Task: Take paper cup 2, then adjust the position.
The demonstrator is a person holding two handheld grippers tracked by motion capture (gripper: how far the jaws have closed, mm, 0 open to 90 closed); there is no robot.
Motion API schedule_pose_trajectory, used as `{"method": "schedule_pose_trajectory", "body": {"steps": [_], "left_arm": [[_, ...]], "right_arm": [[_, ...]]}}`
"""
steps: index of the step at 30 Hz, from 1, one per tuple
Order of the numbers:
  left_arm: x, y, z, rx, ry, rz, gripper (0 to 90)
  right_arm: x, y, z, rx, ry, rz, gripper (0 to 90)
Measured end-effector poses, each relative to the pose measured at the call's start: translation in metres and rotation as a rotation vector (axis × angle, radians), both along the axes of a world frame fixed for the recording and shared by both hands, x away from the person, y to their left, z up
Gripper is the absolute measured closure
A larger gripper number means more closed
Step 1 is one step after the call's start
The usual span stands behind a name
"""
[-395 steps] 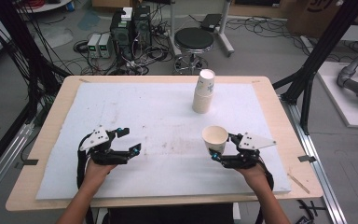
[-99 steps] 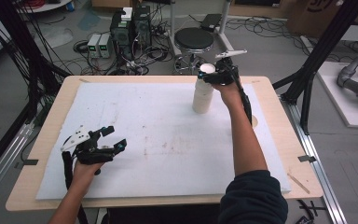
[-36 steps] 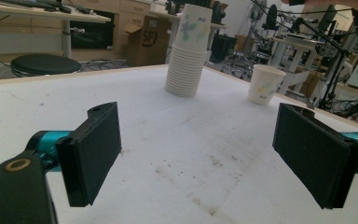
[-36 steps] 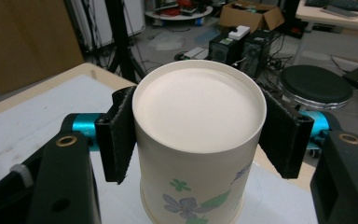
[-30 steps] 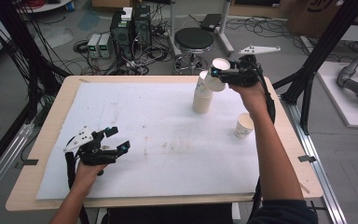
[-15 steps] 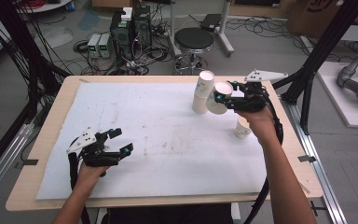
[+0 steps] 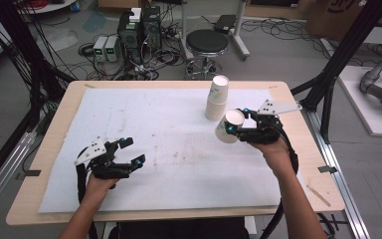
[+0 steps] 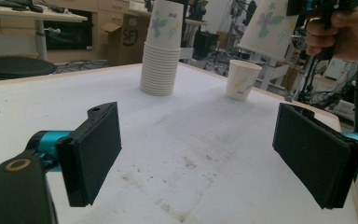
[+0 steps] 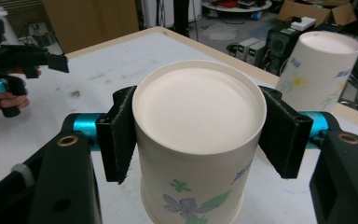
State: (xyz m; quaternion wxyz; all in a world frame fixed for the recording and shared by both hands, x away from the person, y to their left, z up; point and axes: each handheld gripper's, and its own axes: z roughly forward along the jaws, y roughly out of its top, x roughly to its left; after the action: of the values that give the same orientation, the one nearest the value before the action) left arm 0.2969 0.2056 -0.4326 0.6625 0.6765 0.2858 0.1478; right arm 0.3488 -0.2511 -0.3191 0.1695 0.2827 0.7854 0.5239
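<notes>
A cup point(image 7: 229, 126) is held in the right gripper point(image 7: 238, 130), jaws clamped on its sides, tilted above the table point(image 7: 54, 117) just beside the stack point(image 7: 217, 98). Another cup point(image 8: 242, 79) seems to stand behind the hand. The left gripper point(image 7: 129, 159), jaws wide and empty, lies well apart.

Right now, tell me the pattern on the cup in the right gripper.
The cup is cream-white with a purple flower and green leaves, clearest in the right gripper view.

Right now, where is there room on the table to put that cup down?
The wide middle of the white mat, between the left gripper and the cup stack, is bare. It is crowded near the stack, where the right gripper holds the cup.
</notes>
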Motion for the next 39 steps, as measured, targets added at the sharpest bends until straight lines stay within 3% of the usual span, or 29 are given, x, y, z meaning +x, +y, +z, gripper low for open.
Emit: {"method": "schedule_pose_trajectory", "body": {"steps": [8,19,28,33,36,39], "left_arm": [[0.0,-0.005,-0.001,0.012,-0.003,-0.015,15.3],[0.001,-0.009,0.0,-0.002,-0.006,-0.041,15.3],[0.001,-0.017,-0.001,0.012,-0.003,-0.079,15.3],[-0.001,-0.021,0.001,0.019,-0.019,-0.11,15.4],[-0.003,-0.024,0.003,0.035,-0.059,-0.121,15.4],[-0.005,-0.028,0.007,0.054,-0.069,-0.123,15.4]], "right_arm": [[-0.01,0.003,-0.023,0.017,0.017,0.041,35.7],[-0.018,0.006,-0.033,0.042,0.007,0.066,35.6],[-0.023,0.025,-0.043,0.049,0.015,0.127,35.6],[-0.025,0.036,-0.047,0.049,0.012,0.164,35.6],[-0.026,0.04,-0.049,0.052,0.015,0.18,35.6],[-0.026,0.042,-0.05,0.055,0.015,0.194,35.6]]}}
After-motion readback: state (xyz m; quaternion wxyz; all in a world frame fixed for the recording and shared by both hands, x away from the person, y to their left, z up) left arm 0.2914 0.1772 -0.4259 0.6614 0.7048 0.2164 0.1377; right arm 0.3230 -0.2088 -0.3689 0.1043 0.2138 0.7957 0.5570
